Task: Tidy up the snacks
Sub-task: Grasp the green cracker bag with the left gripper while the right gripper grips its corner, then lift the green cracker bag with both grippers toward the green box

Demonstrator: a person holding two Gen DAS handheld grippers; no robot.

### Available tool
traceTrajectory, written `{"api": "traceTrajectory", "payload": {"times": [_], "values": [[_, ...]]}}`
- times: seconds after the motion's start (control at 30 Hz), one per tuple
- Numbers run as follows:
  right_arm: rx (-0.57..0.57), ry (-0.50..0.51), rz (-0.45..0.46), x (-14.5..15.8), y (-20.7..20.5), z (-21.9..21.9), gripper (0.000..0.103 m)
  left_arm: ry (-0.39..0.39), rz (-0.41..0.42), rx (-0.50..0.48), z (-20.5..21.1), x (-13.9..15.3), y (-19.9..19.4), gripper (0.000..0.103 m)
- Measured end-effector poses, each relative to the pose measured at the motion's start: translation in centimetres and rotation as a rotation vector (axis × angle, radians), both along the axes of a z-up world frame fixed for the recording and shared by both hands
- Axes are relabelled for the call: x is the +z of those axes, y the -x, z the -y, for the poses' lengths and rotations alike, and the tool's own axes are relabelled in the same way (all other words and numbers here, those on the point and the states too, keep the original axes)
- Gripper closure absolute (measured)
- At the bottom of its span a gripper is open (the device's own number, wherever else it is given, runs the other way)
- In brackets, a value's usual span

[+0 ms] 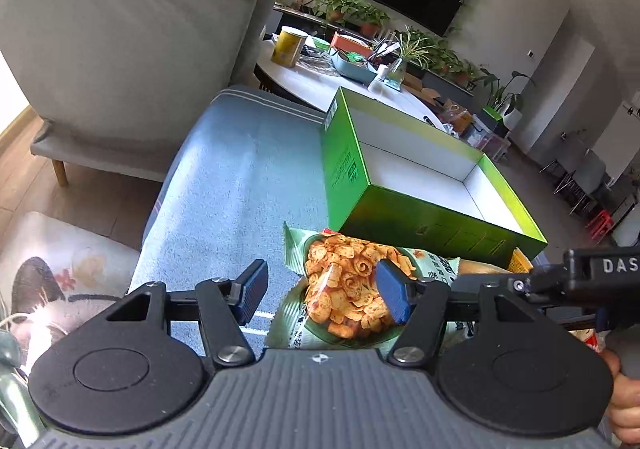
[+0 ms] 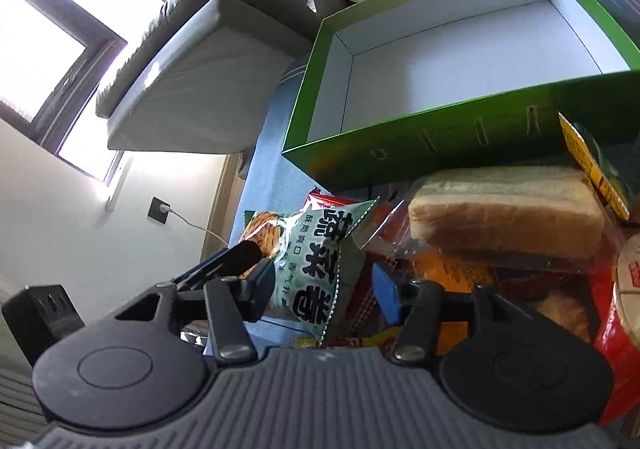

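A pale green chip bag [image 1: 348,297] lies on the blue cloth just in front of an open green box [image 1: 420,177] with a white, bare inside. My left gripper [image 1: 324,289] is open, its fingers straddling the bag from above. My right gripper [image 2: 324,285] is open, with the same chip bag [image 2: 316,269] between its fingers. A wrapped slice of bread [image 2: 504,209] lies to the right, next to the green box [image 2: 460,61]. The right gripper's body shows at the right edge of the left wrist view [image 1: 600,273].
Red and orange snack packets [image 2: 460,277] are piled under the bread. A yellow-edged packet [image 2: 592,165] leans on the box. A grey armchair [image 1: 132,49] stands at left. A white round table [image 1: 320,85] with a yellow can [image 1: 289,46] stands behind.
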State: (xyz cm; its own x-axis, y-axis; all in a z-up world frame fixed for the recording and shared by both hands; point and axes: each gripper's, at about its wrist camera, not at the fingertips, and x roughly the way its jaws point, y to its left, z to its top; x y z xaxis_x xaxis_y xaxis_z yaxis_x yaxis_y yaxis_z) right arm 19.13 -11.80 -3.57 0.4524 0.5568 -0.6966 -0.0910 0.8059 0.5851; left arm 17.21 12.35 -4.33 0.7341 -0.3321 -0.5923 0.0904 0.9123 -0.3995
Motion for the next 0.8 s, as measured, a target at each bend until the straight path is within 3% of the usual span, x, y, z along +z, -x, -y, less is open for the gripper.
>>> {"api": "traceTrajectory", "payload": {"times": [0.13, 0.23, 0.4, 0.47, 0.6, 0.8], "values": [[-0.011, 0.014, -0.009, -0.1, -0.3, -1.1, 0.008, 0.041, -0.011, -0.048, -0.1, -0.3, 0.5, 0.047], [0.005, 0.052, -0.009, -0.5, -0.1, -1.8, 0.010, 0.007, 0.000, -0.052, 0.6, -0.1, 1.2, 0.047], [0.039, 0.099, 0.062, 0.5, 1.2, -2.1, 0.018, 0.026, 0.020, -0.064, 1.1, 0.7, 2.7, 0.048], [0.046, 0.089, 0.080, 1.2, 1.6, -2.0, 0.020, 0.025, 0.048, -0.069, 1.5, 1.6, 3.1, 0.054], [0.040, 0.085, 0.149, 2.9, 2.6, -1.6, 0.024, -0.009, 0.096, -0.075, 2.5, 3.5, 3.5, 0.054], [0.014, 0.065, 0.147, 2.9, 2.4, 0.0, 0.024, 0.037, 0.065, -0.094, 2.9, 3.3, 2.8, 0.054]]}}
